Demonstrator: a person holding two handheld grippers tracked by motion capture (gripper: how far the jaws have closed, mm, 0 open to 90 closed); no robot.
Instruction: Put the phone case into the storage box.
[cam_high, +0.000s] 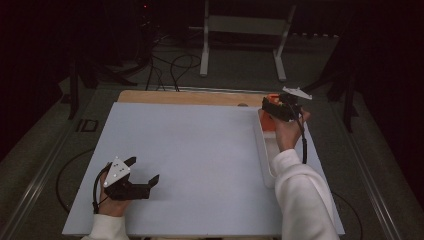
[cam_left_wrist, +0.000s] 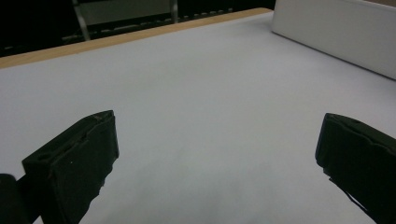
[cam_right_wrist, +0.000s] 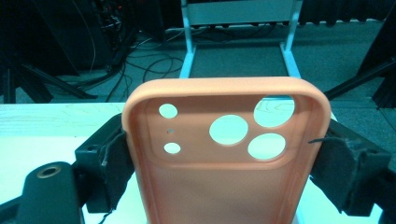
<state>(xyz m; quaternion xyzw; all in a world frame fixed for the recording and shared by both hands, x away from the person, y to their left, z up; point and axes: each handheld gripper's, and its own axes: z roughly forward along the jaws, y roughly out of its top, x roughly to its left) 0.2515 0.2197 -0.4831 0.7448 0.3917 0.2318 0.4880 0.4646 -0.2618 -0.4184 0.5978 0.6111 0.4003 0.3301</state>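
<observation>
A person sits at a table covered by a pale grey board (cam_high: 190, 160), with a strip of bare wood showing along its far edge. Both forearms, in white sleeves, come in from the near side, and each hand holds a two-jaw gripper.

The right gripper (cam_high: 274, 111) is raised over the far end of a long white tray (cam_high: 265, 160) that lies along the right side of the board. Its jaws are clamped on an orange phone case (cam_right_wrist: 224, 163), one padded jaw pressing on each long edge. In the right gripper view the case stands upright with its open inner side toward the camera, and its camera cut-outs, three large round holes and some smaller ones, sit near the top. The floor, cables and a white metal stand show through those holes. From above, the case appears as a patch of orange (cam_high: 268, 121) beneath the gripper, at or just over the tray's far end; whether it touches the tray cannot be told.

The left gripper (cam_high: 145, 172) rests low over the near left part of the board, well apart from the tray. Its jaws are spread wide with nothing between them; the left gripper view looks across bare board toward the tray's white wall (cam_left_wrist: 336, 32).

The step in hand appears to be carrying the case, either lifting it out of the tray or bringing it to it. The next move likely calls for keeping a firm, level squeeze on the soft case edges so it does not twist or slip, with the idle left gripper free to help.
</observation>
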